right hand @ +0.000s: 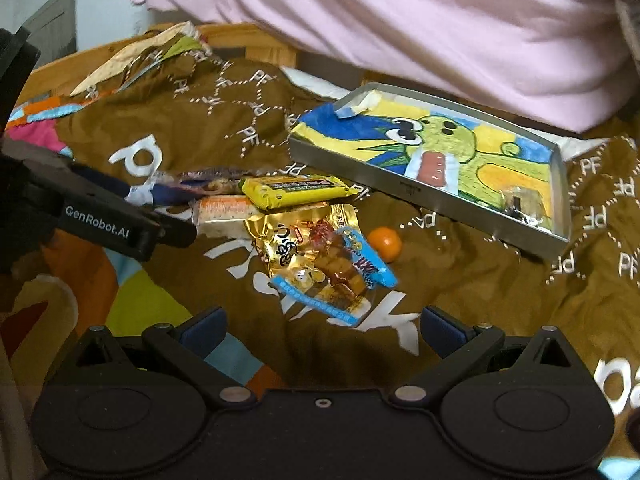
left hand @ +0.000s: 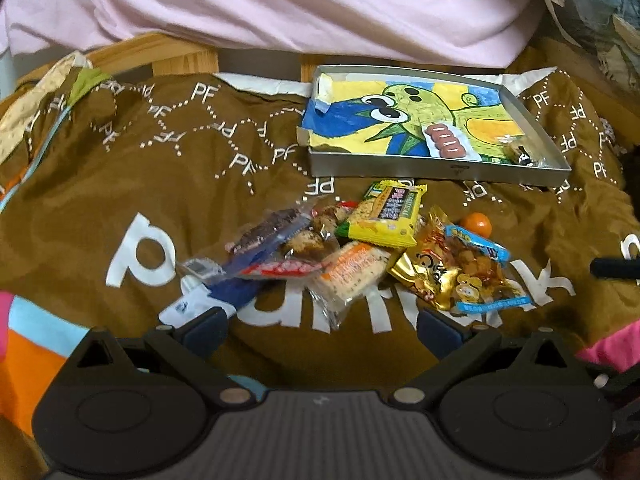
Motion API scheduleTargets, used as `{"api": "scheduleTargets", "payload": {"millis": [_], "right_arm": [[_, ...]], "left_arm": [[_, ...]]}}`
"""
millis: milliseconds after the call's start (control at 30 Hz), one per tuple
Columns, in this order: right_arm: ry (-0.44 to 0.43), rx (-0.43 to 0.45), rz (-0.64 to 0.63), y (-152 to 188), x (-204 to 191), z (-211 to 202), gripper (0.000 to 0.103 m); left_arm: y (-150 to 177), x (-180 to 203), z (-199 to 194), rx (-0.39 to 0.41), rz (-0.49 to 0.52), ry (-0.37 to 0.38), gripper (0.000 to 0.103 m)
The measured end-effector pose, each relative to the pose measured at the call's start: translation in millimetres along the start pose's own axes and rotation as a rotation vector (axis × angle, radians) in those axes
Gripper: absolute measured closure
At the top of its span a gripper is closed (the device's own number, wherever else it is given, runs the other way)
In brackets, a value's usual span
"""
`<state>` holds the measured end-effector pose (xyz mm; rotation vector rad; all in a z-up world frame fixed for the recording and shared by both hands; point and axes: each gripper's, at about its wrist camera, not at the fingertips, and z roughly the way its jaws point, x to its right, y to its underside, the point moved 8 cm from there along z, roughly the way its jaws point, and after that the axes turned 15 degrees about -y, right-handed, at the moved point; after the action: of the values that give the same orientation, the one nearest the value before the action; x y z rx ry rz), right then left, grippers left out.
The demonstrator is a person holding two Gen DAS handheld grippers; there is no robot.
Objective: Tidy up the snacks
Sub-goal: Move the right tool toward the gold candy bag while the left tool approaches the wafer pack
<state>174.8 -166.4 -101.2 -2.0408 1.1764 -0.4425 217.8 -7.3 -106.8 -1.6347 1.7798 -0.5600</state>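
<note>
Both claws hang spread wide with nothing between their blue pads: the left gripper (left hand: 320, 326) just short of the snack pile (left hand: 360, 252), the right gripper (right hand: 320, 326) beside it over the brown printed cloth (right hand: 480, 280). The pile lies mid-cloth: a yellow bar (right hand: 294, 192) on top, a gold packet (right hand: 280, 240) under a blue-edged packet (right hand: 340, 276), and an orange ball (right hand: 385, 243) just beside them. Beyond, toward the cloth's far edge, sits the metal tray (right hand: 360, 176) lined with a cartoon drawing, holding a white sausage packet (left hand: 448, 142) and a small wrapped sweet (left hand: 520, 152) at its near right corner.
</note>
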Motion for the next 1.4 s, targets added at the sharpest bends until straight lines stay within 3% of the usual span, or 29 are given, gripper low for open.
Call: {"api": "scheduleTargets", "payload": {"millis": [233,400,500,633,833,1033,1167,1400], "right_arm": [[-0.120,0.010,-0.203,-21,18,7,0.001],[-0.200,-0.046,-0.147,-14,34,30,0.001],[-0.223,-0.039,-0.181,-15,34,37,0.001],[-0.218,-0.034,-0.197,-19,41,52,0.001],[-0.276,-0.051,-0.188,-16,43,62,0.002],[-0.327,-0.082,-0.190,-14,43,76,0.002],[-0.313,-0.093,-0.156,-15,46,78,0.010],[-0.248,-0.090,-0.179,-25,53,64,0.045]], "left_arm": [[-10,15,4,0.066,0.092,0.046,0.000],[-4,32,13,0.061,0.198,0.074,0.000],[-1,36,18,0.064,0.242,0.089,0.000],[-3,38,25,0.086,0.282,0.088,0.000],[-11,41,27,0.151,0.341,0.124,0.001],[-13,43,35,0.142,0.362,0.183,0.001],[-14,46,33,0.149,0.384,0.186,0.002],[-18,54,21,0.205,0.379,0.246,0.004]]}}
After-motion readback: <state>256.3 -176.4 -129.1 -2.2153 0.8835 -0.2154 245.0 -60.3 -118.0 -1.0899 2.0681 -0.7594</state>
